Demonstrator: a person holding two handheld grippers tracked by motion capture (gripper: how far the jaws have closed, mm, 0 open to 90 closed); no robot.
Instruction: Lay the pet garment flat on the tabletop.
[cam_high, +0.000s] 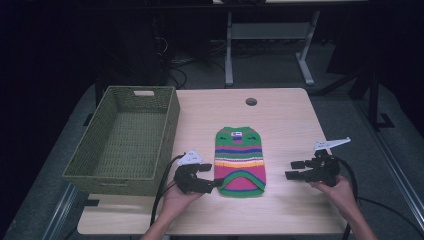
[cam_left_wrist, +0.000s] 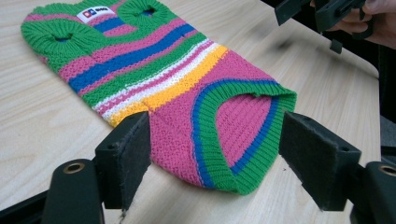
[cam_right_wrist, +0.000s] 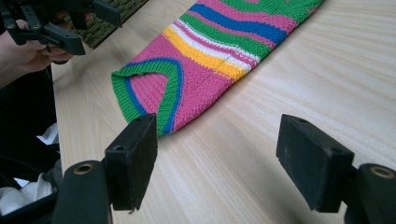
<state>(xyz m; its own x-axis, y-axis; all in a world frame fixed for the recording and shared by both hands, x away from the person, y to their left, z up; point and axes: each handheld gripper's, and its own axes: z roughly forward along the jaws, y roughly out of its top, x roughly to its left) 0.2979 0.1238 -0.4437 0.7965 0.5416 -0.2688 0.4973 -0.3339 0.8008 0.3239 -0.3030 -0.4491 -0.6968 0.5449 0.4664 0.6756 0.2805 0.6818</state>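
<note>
One striped knit pet sweater (cam_high: 240, 161) lies flat beside one green wicker basket (cam_high: 122, 172); two grippers, left (cam_high: 214, 176) and right (cam_high: 293, 170), jaws apart, flank it.

left gripper (cam_high: 216, 175) – jaws wide, low; right gripper (cam_high: 294, 170) – jaws wide, level, pointing left

Striped knit sweater (cam_high: 240, 161) flat on the tabletop (cam_high: 280, 120), a gripper at each side

The left gripper (cam_high: 209, 175) sits at its lower left hem, fingers apart; the right gripper (cam_high: 295, 170) hovers well apart; a green woven basket (cam_high: 100, 150) stands left
</note>
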